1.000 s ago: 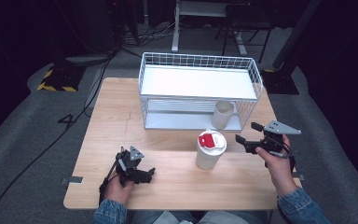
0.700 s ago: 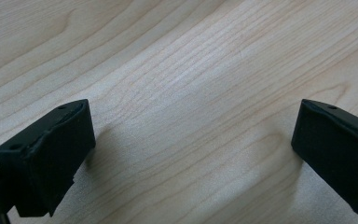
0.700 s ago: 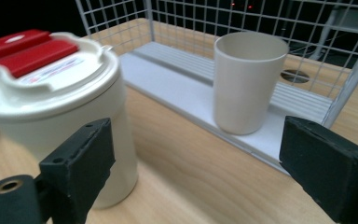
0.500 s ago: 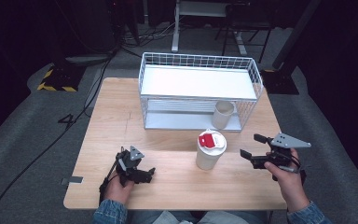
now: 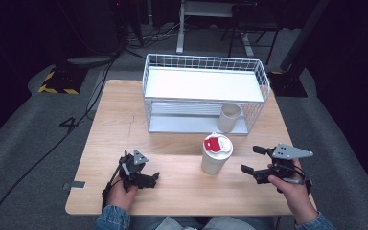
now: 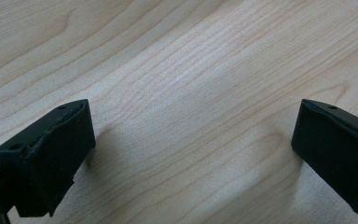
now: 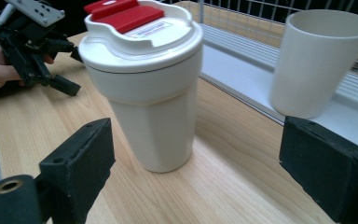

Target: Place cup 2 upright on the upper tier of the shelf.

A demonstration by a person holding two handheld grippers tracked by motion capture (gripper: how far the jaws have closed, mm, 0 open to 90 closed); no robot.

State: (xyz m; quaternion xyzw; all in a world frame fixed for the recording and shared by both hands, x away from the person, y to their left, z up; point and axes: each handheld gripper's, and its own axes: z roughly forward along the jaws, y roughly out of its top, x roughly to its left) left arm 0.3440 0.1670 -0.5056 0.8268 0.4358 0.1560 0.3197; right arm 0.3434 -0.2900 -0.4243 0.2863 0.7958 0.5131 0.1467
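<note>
Item one: the travel cup [image 5: 216,155], cream-white, upright on the tabletop [image 5: 124,120], capped with a white lid [image 7: 142,35] bearing a red flap [image 7: 123,11]. It stands just ahead of your right claw [image 5: 255,162], a little toward its left jaw, apart from both jaws and not between them. In the right gripper view the travel cup [image 7: 149,93] rises beyond the jaw tips.

Item two: your right claw, held level in your right hand [image 5: 292,184] and pointed at the cup. Its jaws stand wide with nothing between them, holding nothing.

Item three: the plain cup [image 5: 229,117], white, lidless, upright on the lower shelf of the wire rack [image 5: 203,64]. It lies beyond your right claw, farther off than the travel cup and toward the right jaw in the right gripper view, where the plain cup [image 7: 319,60] shows.

Item four: the wire rack, white, with a flat upper shelf [image 5: 201,86], standing on the far half of the tabletop, well beyond both claws.

Item five: your left claw [image 5: 152,178], in your left hand [image 5: 122,191], low over the near edge of the tabletop, well apart from the travel cup, which stands off beyond its jaw tips. Jaws wide, bare wood between them in the left gripper view [image 6: 191,154]; it holds nothing.
</note>
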